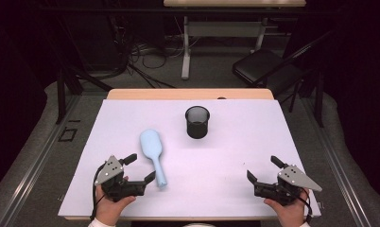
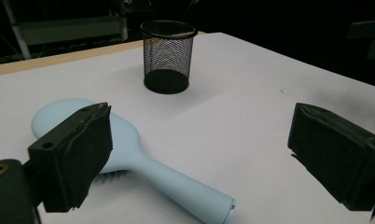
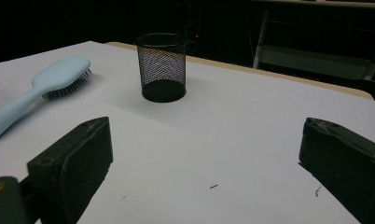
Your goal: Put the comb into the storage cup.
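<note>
On the white table (image 1: 226,156), I see the light blue hairbrush (image 1: 153,153) lying bristles down, left of centre, its handle pointing toward my left gripper (image 1: 140,169). That gripper's jaws stand spread and empty, the handle end just beside one jaw. My right gripper (image 1: 262,169) rests near the right front corner, jaws likewise spread, pinching nothing. Farther back stands a black mesh cup (image 1: 197,121), upright, well apart from the hairbrush.

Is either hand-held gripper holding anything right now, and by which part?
Nothing. Both the left hand-held gripper and the right hand-held gripper are open; the hairbrush lies free.
</note>
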Tool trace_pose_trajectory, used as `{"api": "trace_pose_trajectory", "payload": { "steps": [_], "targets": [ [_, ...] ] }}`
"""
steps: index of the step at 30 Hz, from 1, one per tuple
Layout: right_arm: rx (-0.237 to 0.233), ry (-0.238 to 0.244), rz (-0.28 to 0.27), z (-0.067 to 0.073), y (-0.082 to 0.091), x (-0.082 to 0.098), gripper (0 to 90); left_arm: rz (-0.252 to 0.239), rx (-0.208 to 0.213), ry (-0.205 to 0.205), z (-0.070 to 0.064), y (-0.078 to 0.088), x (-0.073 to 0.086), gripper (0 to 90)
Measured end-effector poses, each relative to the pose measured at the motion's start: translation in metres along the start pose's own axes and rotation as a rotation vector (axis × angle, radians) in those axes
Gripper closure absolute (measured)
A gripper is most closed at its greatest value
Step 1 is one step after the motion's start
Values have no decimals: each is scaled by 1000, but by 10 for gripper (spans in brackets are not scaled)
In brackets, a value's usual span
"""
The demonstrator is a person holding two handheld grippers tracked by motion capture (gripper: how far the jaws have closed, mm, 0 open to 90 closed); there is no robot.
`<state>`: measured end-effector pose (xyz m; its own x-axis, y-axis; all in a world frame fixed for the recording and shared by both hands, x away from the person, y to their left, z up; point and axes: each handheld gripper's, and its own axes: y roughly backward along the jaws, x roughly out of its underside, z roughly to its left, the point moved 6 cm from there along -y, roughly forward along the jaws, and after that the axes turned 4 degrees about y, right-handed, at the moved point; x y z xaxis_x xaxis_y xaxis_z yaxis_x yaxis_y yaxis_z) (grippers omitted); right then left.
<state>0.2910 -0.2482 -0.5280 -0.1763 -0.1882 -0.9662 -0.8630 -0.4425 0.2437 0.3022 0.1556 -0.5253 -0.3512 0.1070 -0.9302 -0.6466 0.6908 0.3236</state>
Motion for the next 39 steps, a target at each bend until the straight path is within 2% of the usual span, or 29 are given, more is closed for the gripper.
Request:
{"api": "trace_pose_trajectory", "payload": {
  "steps": [2, 12, 18, 29, 31, 34, 36, 38, 39],
  "targets": [
    [2, 1, -4, 1, 0, -1, 33, 6, 10, 21, -2, -3, 1, 165],
    [-9, 14, 10, 4, -3, 1, 46, 26, -11, 50, -2, -18, -4, 197],
    [-15, 18, 12, 6, -3, 1, 49, 49, -48, 41, -2, -23, -8, 302],
    [-14, 3, 11, 4, -4, 2, 50, 62, -12, 69, -3, -40, -17, 342],
    [-14, 4, 11, 4, -4, 3, 50, 71, -13, 70, -3, -43, -18, 358],
    [-15, -1, 8, 4, -4, 3, 51, 88, -23, 101, -5, -50, -15, 403],
    [-16, -2, 9, 3, -4, 3, 52, 93, -22, 103, -6, -52, -14, 413],
    [-16, 0, 10, 3, -4, 3, 53, 107, -22, 106, -7, -56, -11, 416],
    [-17, 1, 15, 3, -4, 3, 55, 123, -25, 112, -7, -58, -10, 445]
  ]
}}
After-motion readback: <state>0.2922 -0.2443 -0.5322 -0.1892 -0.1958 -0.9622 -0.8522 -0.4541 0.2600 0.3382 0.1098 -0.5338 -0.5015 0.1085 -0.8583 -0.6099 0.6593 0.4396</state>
